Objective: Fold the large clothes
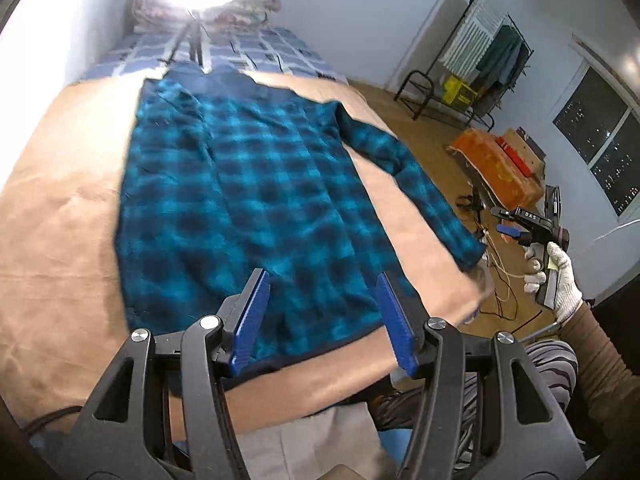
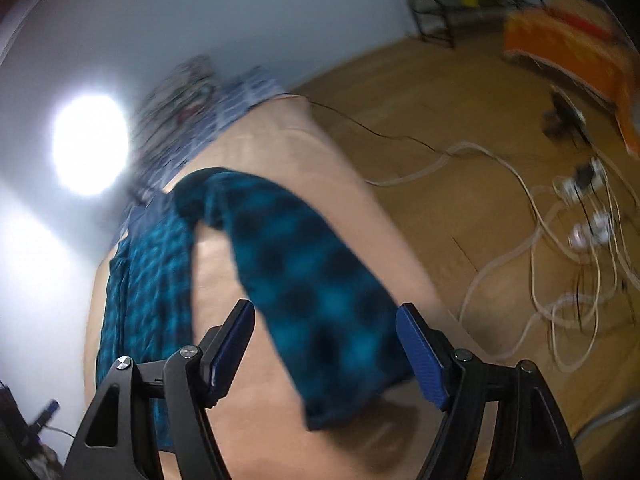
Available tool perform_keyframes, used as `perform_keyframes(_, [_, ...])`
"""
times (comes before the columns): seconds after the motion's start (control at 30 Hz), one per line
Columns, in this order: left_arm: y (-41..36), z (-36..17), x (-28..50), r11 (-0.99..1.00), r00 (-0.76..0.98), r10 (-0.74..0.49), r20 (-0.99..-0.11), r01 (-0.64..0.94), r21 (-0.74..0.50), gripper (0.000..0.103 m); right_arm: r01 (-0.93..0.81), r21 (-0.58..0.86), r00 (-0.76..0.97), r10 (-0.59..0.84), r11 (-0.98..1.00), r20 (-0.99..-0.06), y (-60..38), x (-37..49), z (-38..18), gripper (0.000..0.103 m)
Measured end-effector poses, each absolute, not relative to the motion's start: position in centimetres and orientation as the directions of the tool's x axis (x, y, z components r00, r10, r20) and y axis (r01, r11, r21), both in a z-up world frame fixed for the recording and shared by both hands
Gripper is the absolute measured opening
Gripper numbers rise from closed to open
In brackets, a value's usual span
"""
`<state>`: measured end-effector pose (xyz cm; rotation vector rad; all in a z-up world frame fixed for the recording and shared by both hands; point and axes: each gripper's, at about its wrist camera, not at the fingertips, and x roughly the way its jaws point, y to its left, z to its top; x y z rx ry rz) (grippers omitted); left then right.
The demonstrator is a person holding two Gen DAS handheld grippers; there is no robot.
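Tongs [image 1: 320,312] agape over flat plaid shirt [image 1: 248,184]

Bed [image 1: 52,216] covered by tan sheet; blue checked blanket [image 1: 256,50] at far end. Teal plaid shirt [image 1: 248,200] spread flat on sheet, one sleeve [image 2: 312,300] angled toward bed edge.

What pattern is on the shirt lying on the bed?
Teal and dark blue plaid on the shirt, clearest in the left wrist view.

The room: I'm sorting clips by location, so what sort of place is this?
Most likely a bedroom at home: a bed with a plaid shirt spread on it, pillows at its head, and a clothes rack by the wall.
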<state>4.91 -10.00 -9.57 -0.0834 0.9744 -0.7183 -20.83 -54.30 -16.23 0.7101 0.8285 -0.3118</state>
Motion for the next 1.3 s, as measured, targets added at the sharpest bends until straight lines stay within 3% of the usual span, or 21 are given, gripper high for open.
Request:
perform_keyframes(0.33, [-13.7,-12.5,4.8,0.752,0.255,-0.579,-0.774,0.534,-0.386,0.057,0.557,0.651,0.715,0.101,0.515,-0.692,-57.1,-25.2,-23.7,0.069])
perform_keyframes(0.5, [-14.2,-12.9,5.1,0.749,0.245,-0.577,-0.78,0.54,-0.385,0.057,0.554,0.654,0.723,0.091,0.515,-0.684,-57.2,-25.2,-24.8,0.062])
perform_keyframes(0.53, [-14.2,-13.1,5.2,0.75,0.243,-0.576,-0.781,0.537,-0.386,0.057,0.556,0.645,0.719,0.087,0.524,-0.69,-57.1,-25.0,-24.8,0.056])
perform_keyframes(0.57, [-14.2,-13.2,5.3,0.751,0.241,-0.574,-0.782,0.536,-0.386,0.057,0.556,0.639,0.715,0.086,0.531,-0.694,-57.0,-24.8,-24.8,0.036])
perform_keyframes(0.6, [-14.2,-13.3,5.4,0.753,0.242,-0.571,-0.784,0.534,-0.384,0.057,0.55,0.636,0.713,0.091,0.542,-0.695,-56.9,-24.6,-24.6,0.025])
perform_keyframes(0.73, [-14.3,-13.4,5.5,0.757,0.252,-0.564,-0.786,0.538,-0.371,0.057,0.548,0.567,0.705,0.025,0.615,-0.709,-55.7,-24.3,-22.0,0.005])
perform_keyframes(1.0, [-13.6,-13.4,5.7,0.757,0.27,-0.572,-0.774,0.536,-0.373,0.057,0.369,0.505,0.81,-0.003,0.78,-0.586,-50.8,-24.0,-11.1,0.004])
perform_keyframes(1.3, [-12.3,-12.5,6.4,0.766,0.325,-0.593,-0.737,0.512,-0.39,0.057,0.009,0.283,0.747,0.182,0.959,-0.639,-38.3,-17.3,-5.9,0.004])
